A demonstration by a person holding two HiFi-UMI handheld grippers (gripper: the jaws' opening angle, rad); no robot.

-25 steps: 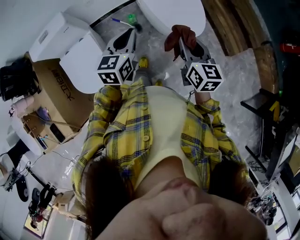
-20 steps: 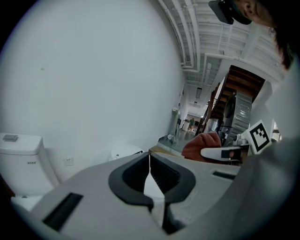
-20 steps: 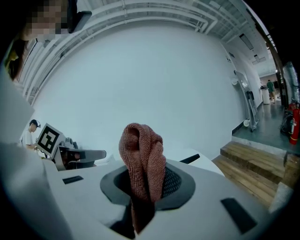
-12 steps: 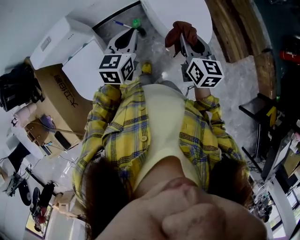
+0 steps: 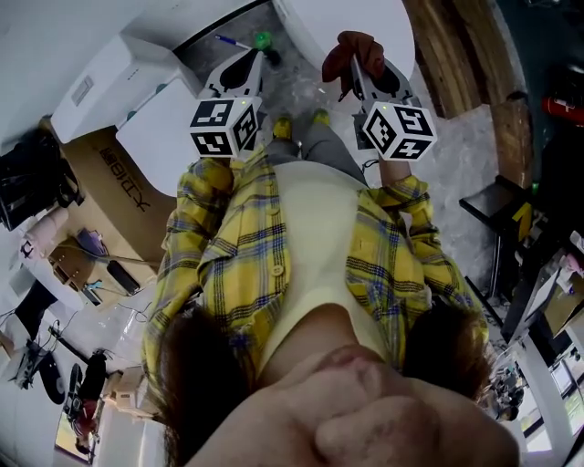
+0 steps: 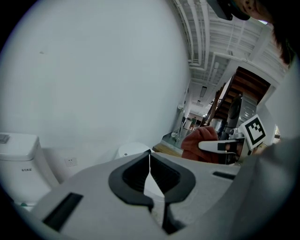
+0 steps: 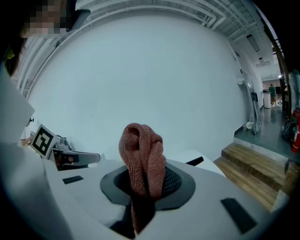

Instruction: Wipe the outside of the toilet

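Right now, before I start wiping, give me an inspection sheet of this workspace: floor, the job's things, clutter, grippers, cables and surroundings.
Surface: grey speckled floor, with the person standing on it.
Job's things: white toilet ahead; reddish-brown cloth bunched in the right gripper; whether it touches the toilet cannot be told.
Clutter: second toilet at the left; open cardboard box beside it; small green object on the floor.
Grippers: left gripper has its jaws together with nothing between them; right gripper is shut on the cloth.
Cables: thin cables on the floor at the left.
Surroundings: plain white wall; wooden steps at the right.
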